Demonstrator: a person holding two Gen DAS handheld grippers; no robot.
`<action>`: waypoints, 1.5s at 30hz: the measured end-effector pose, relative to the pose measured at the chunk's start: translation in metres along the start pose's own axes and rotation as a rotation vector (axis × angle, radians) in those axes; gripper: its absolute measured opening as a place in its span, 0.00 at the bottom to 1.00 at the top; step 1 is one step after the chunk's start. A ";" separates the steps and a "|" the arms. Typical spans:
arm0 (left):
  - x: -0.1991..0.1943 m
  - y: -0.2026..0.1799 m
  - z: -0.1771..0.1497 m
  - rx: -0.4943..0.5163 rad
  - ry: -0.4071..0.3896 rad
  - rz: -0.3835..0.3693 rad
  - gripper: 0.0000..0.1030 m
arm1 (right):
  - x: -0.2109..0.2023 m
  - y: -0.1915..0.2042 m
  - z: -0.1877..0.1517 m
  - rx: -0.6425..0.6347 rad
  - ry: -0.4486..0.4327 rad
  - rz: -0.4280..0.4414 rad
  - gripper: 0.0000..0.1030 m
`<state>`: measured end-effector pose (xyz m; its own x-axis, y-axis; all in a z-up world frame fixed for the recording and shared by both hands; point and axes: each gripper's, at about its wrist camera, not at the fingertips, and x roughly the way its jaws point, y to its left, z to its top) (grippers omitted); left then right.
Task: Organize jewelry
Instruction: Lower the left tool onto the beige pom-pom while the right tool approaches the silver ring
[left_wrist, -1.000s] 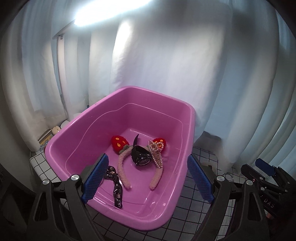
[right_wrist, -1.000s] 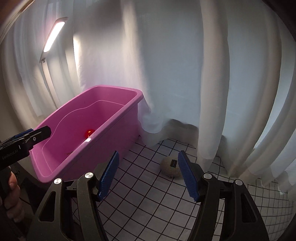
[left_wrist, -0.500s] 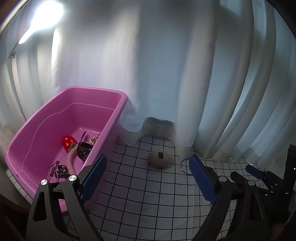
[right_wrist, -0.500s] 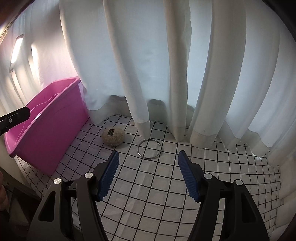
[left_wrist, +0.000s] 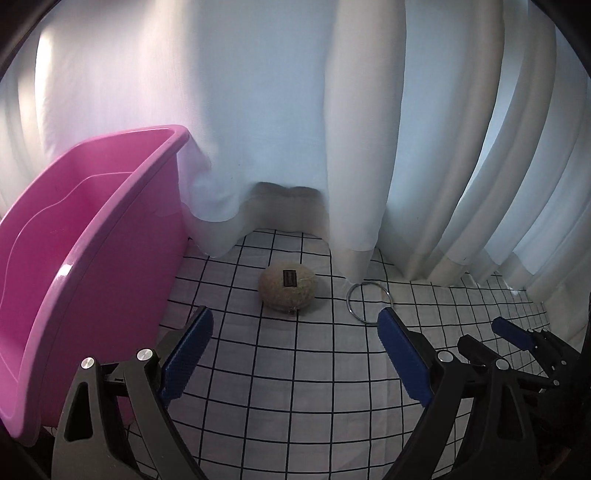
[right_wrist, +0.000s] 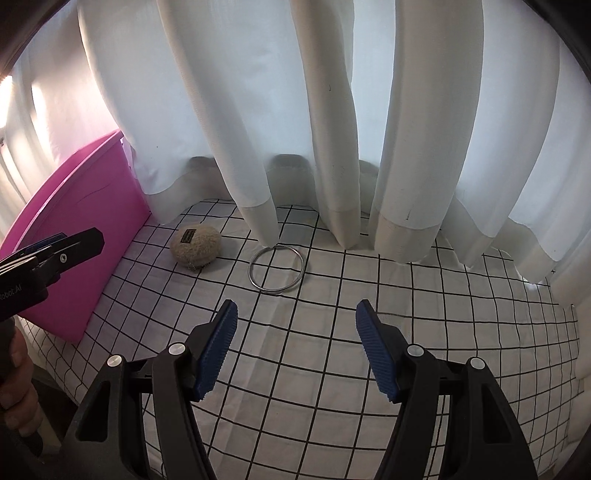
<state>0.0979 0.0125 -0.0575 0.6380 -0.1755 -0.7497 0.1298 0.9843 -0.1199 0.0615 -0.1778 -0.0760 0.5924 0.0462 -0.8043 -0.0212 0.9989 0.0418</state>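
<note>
A beige fuzzy oval piece (left_wrist: 287, 290) with a small dark tag lies on the white black-grid cloth, just right of the pink tub (left_wrist: 92, 236). A thin silver bangle (left_wrist: 367, 302) lies flat to its right. My left gripper (left_wrist: 295, 319) hovers open in front of the fuzzy piece, nothing between its blue pads. In the right wrist view the fuzzy piece (right_wrist: 195, 245) and bangle (right_wrist: 276, 269) lie ahead of my right gripper (right_wrist: 295, 312), which is open and empty. The tub (right_wrist: 79, 236) stands at the left. Its contents are hidden from both views.
White curtains (left_wrist: 332, 129) hang along the back, their hems resting on the cloth near the bangle. The right gripper shows at the left wrist view's right edge (left_wrist: 517, 334). A person's hand (right_wrist: 16, 398) holds the left gripper's handle at the lower left.
Both views swung right, away from the tub's inside, and dropped closer to the cloth. The fuzzy piece and bangle came into view and grew larger. Both grippers kept the same open width.
</note>
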 end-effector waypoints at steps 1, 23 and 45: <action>0.007 0.000 0.000 0.004 0.013 0.004 0.86 | 0.007 0.000 0.001 0.004 0.005 0.002 0.62; 0.122 0.016 -0.011 0.045 0.110 0.046 0.86 | 0.141 0.017 0.014 -0.028 0.126 0.024 0.62; 0.157 0.016 -0.001 0.065 0.132 0.049 0.86 | 0.165 0.022 0.026 -0.049 0.126 0.007 0.66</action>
<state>0.1993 0.0010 -0.1775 0.5399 -0.1189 -0.8333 0.1527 0.9874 -0.0420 0.1796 -0.1485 -0.1923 0.4864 0.0511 -0.8722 -0.0660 0.9976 0.0217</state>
